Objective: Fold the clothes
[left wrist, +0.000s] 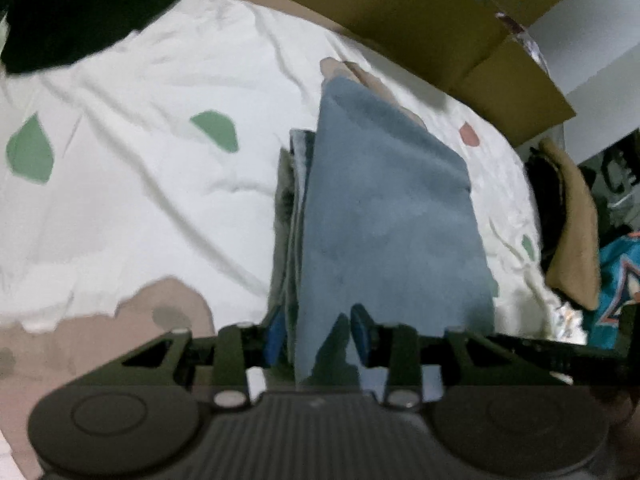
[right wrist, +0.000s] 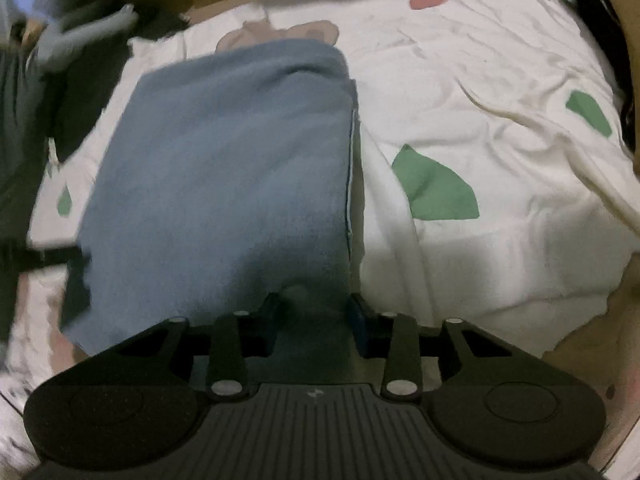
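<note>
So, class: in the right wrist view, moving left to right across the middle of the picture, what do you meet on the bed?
Small green patch → folded blue cloth → large green patch → smaller green patch, all on the white sheet.

White patterned bedsheet (left wrist: 168, 184); brown cardboard boxes (left wrist: 400, 20) behind it.

One blue folded garment (left wrist: 384, 216); one white patterned bedsheet (left wrist: 140, 184); two grippers, left gripper (left wrist: 316, 332), right gripper (right wrist: 316, 320); one cardboard box (left wrist: 400, 12).
</note>
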The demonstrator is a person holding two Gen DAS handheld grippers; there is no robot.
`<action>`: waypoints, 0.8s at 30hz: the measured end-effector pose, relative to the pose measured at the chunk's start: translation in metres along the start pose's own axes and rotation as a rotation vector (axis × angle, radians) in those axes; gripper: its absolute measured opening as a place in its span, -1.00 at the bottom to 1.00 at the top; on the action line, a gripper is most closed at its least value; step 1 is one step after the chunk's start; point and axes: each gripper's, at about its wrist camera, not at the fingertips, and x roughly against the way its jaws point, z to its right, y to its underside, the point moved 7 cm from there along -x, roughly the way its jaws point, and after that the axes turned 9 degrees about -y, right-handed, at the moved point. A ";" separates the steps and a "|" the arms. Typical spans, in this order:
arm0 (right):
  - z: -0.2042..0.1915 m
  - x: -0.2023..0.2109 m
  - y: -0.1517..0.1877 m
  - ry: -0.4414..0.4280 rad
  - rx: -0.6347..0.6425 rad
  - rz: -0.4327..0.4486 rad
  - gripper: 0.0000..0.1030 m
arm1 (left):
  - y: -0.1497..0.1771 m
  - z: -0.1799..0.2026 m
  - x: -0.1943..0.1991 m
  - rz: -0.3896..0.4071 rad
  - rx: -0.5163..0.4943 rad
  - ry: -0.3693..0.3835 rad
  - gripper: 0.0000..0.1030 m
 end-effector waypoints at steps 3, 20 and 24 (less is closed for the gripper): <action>0.005 0.002 0.007 -0.005 -0.039 -0.008 -0.37 | -0.013 0.007 -0.003 0.013 -0.028 -0.013 -0.27; -0.001 0.001 -0.049 -0.028 -0.028 0.075 -0.16 | -0.026 0.025 -0.029 0.010 -0.117 -0.072 -0.27; -0.005 -0.014 -0.065 -0.017 0.002 0.059 -0.17 | -0.024 0.020 -0.032 0.002 -0.092 -0.052 -0.30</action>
